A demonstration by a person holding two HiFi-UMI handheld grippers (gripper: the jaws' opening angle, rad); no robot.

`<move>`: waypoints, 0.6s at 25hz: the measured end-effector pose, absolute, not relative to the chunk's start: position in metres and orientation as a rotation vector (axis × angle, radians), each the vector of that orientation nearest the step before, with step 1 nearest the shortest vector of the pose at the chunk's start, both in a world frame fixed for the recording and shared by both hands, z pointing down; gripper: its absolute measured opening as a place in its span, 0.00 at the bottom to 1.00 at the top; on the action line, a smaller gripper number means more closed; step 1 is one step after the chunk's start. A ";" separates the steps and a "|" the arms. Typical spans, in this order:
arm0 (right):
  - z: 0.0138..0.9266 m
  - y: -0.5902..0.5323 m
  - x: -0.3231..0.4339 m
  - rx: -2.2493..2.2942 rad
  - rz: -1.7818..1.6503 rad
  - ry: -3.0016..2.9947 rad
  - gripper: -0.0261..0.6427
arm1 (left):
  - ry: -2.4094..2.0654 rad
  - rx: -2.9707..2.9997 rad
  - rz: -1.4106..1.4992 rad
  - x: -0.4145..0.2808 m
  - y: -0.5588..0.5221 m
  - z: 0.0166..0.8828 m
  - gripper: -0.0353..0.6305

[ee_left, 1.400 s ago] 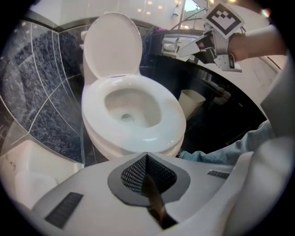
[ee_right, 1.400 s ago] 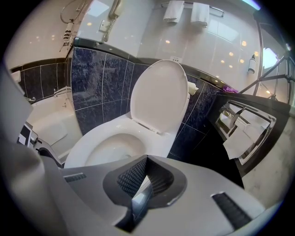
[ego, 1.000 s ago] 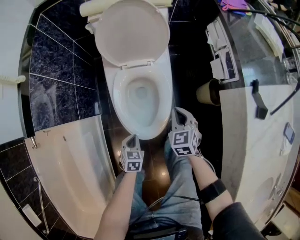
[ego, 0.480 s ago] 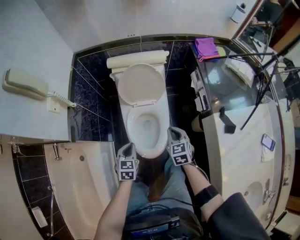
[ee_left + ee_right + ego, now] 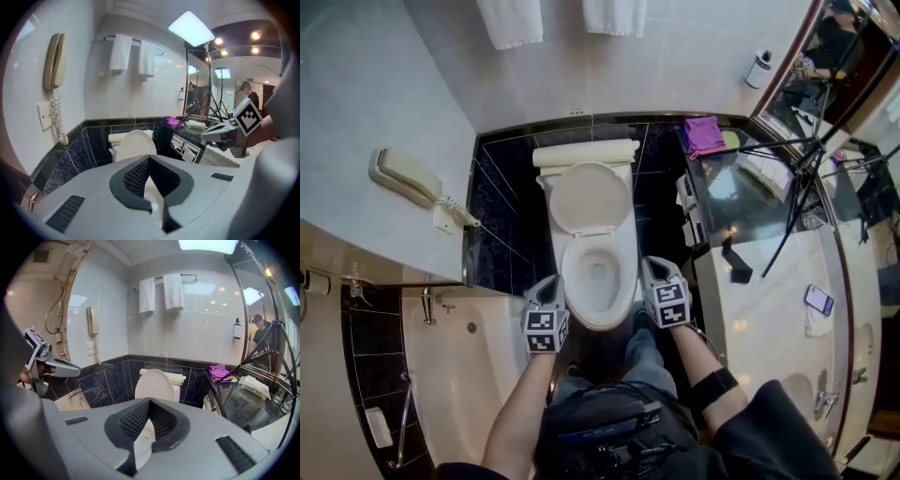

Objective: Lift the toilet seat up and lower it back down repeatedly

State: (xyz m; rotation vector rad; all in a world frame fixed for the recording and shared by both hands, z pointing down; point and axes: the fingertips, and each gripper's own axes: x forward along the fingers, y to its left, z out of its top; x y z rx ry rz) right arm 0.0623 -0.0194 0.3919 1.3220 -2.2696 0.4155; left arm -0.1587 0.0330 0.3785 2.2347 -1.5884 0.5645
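You are holding two grippers, one on each side of the front of the one toilet bowl (image 5: 598,281). Neither is touching it. The left gripper (image 5: 551,283) is showing its jaws closed, pads meeting at the tips with nothing between them. The right gripper (image 5: 655,266) is the same: jaws together, empty. Both are pointing forward and down toward the toilet.

The toilet lid (image 5: 590,199) is standing raised and leaning back on the tank (image 5: 586,153). You cannot tell the seat ring apart from the bowl rim here.

Counting the rest:
- Two white towels are hanging on the wall rail, towel one (image 5: 511,21) and towel two (image 5: 614,15).
- One wall phone (image 5: 405,176) with a coiled cord is hanging on the left wall.
- One bathtub (image 5: 464,384) is sitting at the left, just beside the toilet.
- One purple cloth (image 5: 705,135) is lying on the glass counter (image 5: 741,202) at the right.
- One smartphone (image 5: 818,299) is lying on the marble counter (image 5: 778,309).
- One dispenser bottle (image 5: 758,67) is sitting on the back wall beside the mirror.
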 end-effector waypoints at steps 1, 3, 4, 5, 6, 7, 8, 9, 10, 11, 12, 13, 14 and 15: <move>0.388 -0.019 0.068 1.332 0.420 -2.273 0.07 | -1.593 2.243 0.556 -0.160 0.032 0.371 0.05; 0.383 -0.018 0.081 1.357 0.421 -2.279 0.07 | -1.599 2.258 0.541 -0.160 0.032 0.359 0.05; 0.382 -0.017 0.089 1.368 0.420 -2.281 0.07 | -1.601 2.264 0.533 -0.160 0.032 0.355 0.05; 0.382 -0.015 0.096 1.377 0.420 -2.283 0.06 | -1.603 2.268 0.523 -0.160 0.032 0.350 0.05; 0.381 -0.013 0.102 1.382 0.423 -2.284 0.07 | -1.606 2.269 0.509 -0.160 0.032 0.347 0.05; 0.381 -0.011 0.107 1.384 0.426 -2.283 0.07 | -1.611 2.269 0.495 -0.160 0.032 0.344 0.05; 0.380 -0.008 0.110 1.386 0.430 -2.281 0.06 | -1.616 2.268 0.484 -0.161 0.032 0.342 0.05; 0.379 -0.005 0.113 1.389 0.435 -2.279 0.07 | -1.619 2.268 0.476 -0.162 0.033 0.340 0.05; 0.379 -0.003 0.115 1.393 0.442 -2.275 0.06 | -1.622 2.270 0.471 -0.162 0.033 0.338 0.05; 0.381 -0.001 0.118 1.399 0.448 -2.271 0.07 | -1.624 2.274 0.469 -0.163 0.034 0.337 0.05; 0.383 0.001 0.120 1.404 0.451 -2.266 0.07 | -1.625 2.278 0.470 -0.164 0.034 0.336 0.05; 0.384 0.002 0.122 1.407 0.452 -2.261 0.07 | -1.626 2.282 0.472 -0.165 0.033 0.335 0.05; 0.385 0.003 0.122 1.408 0.453 -2.257 0.07 | -1.627 2.284 0.474 -0.165 0.033 0.334 0.05; 0.386 0.004 0.123 1.408 0.454 -2.254 0.07 | -1.628 2.287 0.477 -0.165 0.033 0.334 0.05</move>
